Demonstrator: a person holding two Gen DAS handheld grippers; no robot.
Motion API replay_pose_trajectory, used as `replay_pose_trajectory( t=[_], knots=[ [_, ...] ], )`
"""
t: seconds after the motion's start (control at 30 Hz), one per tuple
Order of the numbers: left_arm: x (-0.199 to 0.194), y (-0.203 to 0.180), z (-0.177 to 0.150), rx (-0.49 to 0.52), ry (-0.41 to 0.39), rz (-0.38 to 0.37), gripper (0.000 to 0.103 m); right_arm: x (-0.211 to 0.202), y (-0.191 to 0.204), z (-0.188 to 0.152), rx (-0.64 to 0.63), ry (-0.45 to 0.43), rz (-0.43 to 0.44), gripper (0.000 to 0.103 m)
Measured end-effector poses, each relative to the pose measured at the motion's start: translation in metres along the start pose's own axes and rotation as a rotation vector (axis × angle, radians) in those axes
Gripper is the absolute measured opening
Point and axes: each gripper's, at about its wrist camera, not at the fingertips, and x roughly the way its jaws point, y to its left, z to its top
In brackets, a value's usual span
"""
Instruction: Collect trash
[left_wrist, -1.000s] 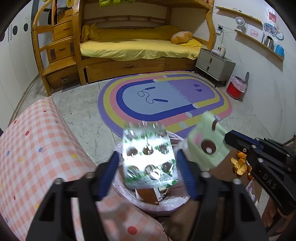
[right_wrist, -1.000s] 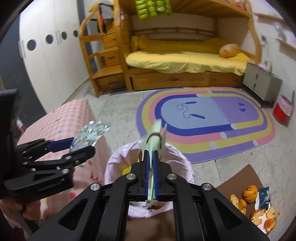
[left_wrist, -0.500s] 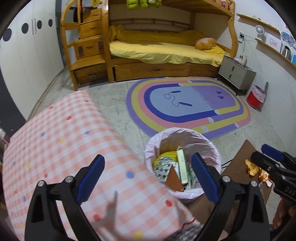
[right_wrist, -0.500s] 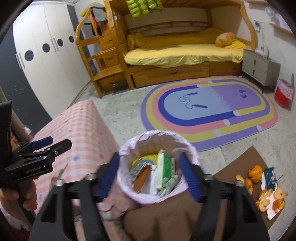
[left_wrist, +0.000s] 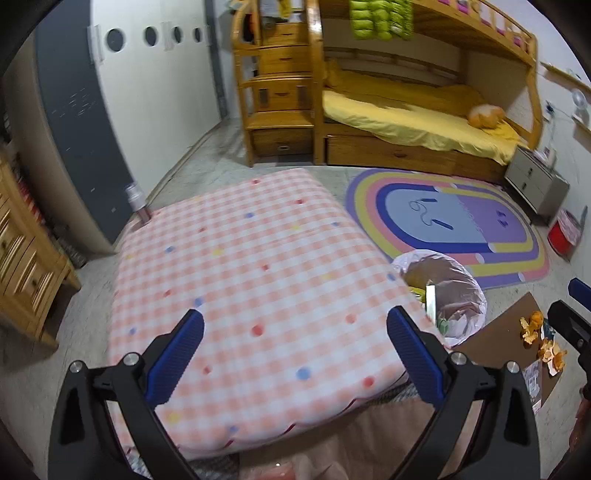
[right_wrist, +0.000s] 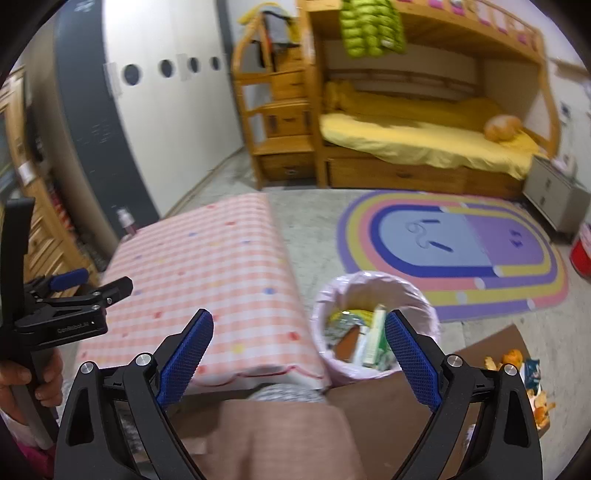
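A waste bin lined with a pink bag (right_wrist: 424, 306) stands on the floor beside the pink checked table (right_wrist: 207, 280); it also shows in the left wrist view (left_wrist: 461, 284). Inside lie a green carton (right_wrist: 375, 339), a foil wrapper and other wrappers. Orange peels (right_wrist: 513, 360) and a small dark packet (right_wrist: 532, 371) lie on a brown board (right_wrist: 484, 354) to the right of the bin. My right gripper (right_wrist: 297, 354) is open and empty above the bin's near side. My left gripper (left_wrist: 295, 354) is open and empty over the table (left_wrist: 258, 280).
A rainbow rug (right_wrist: 454, 251) lies beyond the bin. A wooden bunk bed with yellow bedding (right_wrist: 424, 144) and stair drawers stands at the back. A grey nightstand and a red bin (left_wrist: 565, 232) are at the right wall. A small bottle (left_wrist: 136, 199) stands at the table's far left corner.
Both grippers opened and dropped the foil wrapper and the green carton into the bin, then drew back and swung left, so more of the table shows.
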Motion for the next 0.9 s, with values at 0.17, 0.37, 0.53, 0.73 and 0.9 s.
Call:
replay_pose_trajectory(
  t=[0.17,0.37,0.53,0.73,0.9],
  knots=[
    [-0.034,0.038,-0.022,-0.064,-0.01,0.057,0.096,-0.019,0.041,0.001,-0.09,-0.008,0.05,0.093],
    [-0.064,0.069,-0.047,-0.122,-0.003,0.127,0.096,-0.032,0.078,-0.004,-0.166,-0.007,0.105,0.093],
    [-0.079,0.094,-0.065,-0.17,0.012,0.176,0.096,-0.027,0.095,-0.01,-0.208,0.02,0.144,0.093],
    [-0.084,0.109,-0.076,-0.203,0.021,0.199,0.096,-0.019,0.109,-0.017,-0.234,0.049,0.17,0.093],
    [-0.082,0.108,-0.076,-0.205,0.027,0.192,0.096,-0.016,0.113,-0.018,-0.235,0.059,0.163,0.093]
  ],
)
